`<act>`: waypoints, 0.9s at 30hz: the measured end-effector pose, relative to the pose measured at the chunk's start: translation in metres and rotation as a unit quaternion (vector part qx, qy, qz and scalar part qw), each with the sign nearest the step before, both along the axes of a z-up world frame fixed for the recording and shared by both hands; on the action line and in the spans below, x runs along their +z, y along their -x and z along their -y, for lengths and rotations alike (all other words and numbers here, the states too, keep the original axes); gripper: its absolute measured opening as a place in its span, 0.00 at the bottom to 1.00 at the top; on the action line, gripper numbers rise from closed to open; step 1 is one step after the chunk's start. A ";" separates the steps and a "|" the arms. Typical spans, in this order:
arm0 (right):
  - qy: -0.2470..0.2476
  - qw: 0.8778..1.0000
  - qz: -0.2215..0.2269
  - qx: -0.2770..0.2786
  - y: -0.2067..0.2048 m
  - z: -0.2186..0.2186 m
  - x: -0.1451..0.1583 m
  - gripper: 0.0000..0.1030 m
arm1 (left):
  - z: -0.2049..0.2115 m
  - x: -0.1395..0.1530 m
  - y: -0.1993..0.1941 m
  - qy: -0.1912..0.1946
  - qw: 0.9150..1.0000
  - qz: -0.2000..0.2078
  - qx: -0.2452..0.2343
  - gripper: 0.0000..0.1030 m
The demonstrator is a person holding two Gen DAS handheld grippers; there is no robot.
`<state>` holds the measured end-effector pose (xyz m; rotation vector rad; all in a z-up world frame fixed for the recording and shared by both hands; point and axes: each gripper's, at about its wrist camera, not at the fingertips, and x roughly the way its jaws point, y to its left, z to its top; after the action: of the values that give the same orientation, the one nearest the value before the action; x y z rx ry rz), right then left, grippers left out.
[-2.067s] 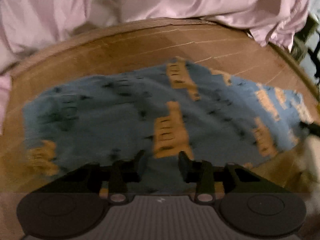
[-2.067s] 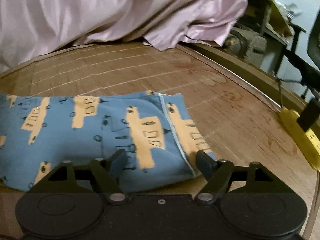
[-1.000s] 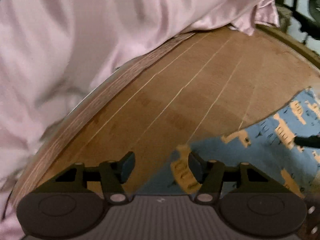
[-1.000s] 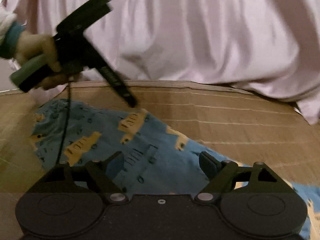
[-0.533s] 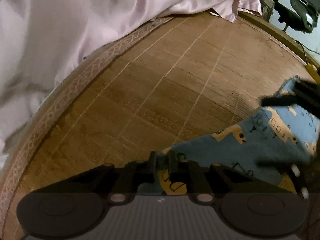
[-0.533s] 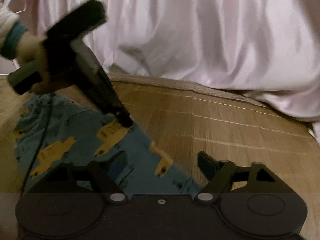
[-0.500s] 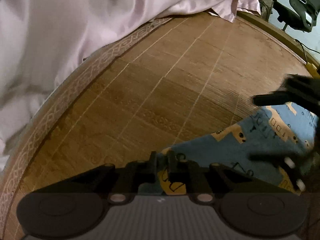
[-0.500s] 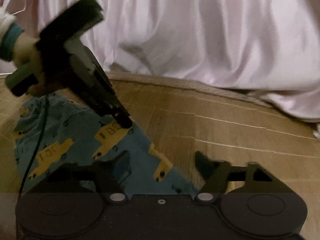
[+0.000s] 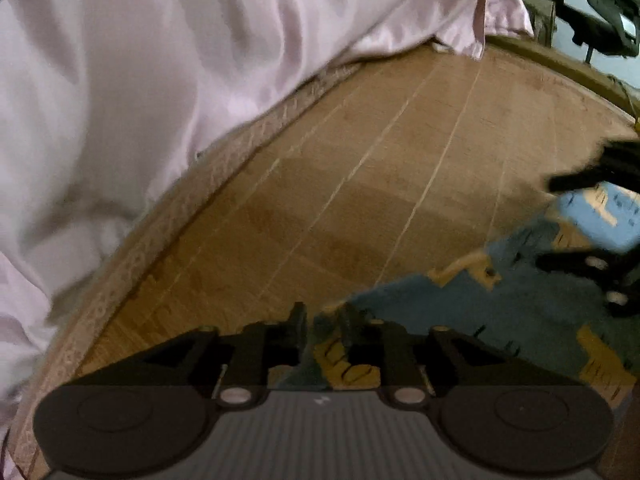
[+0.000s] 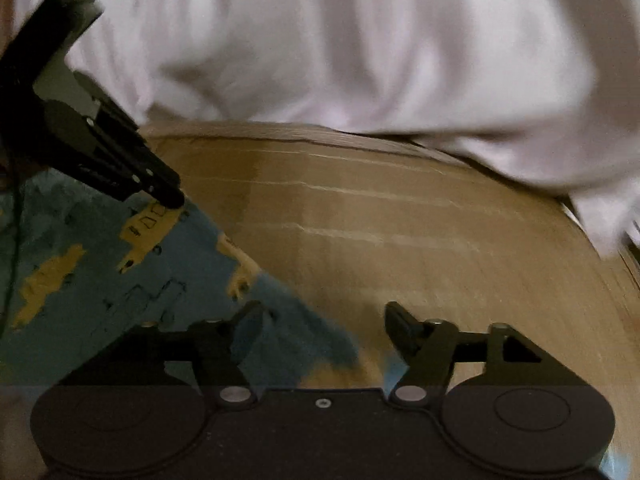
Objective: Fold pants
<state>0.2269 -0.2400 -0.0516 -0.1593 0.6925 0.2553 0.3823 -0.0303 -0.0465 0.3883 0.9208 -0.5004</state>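
The blue pants (image 9: 472, 312) with yellow truck prints lie on a woven mat (image 9: 360, 184). In the left wrist view my left gripper (image 9: 322, 316) is shut on the far corner of the pants' edge. The right wrist view shows that same left gripper (image 10: 170, 196) pinching the cloth at upper left. My right gripper (image 10: 324, 316) stands open, its left finger over the pants (image 10: 120, 272) edge and its right finger over bare mat. From the left wrist view, the right gripper (image 9: 580, 220) appears blurred at the right edge, with its fingers spread around the pants.
Pink satin bedding (image 9: 160, 80) hangs along the far edge of the mat. The same bedding (image 10: 360, 40) fills the top of the right wrist view. A black chair (image 9: 608, 8) stands beyond the mat's right corner. Bare mat (image 10: 400, 220) stretches ahead of the right gripper.
The left gripper closed on the pants' corner about half a second ago and still holds it. The right gripper has shifted along the pants' edge, staying open; both views are slightly blurred by motion.
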 end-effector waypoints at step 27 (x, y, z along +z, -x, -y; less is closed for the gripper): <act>-0.157 0.899 -0.018 -0.409 0.137 0.201 -0.030 0.38 | 0.343 -0.022 -0.002 0.125 0.926 -0.148 -0.323 0.45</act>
<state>0.0896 -0.4406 -0.0815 0.4489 0.6902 -0.4438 0.3839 -0.3728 -0.0689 0.3851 0.9942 -1.2993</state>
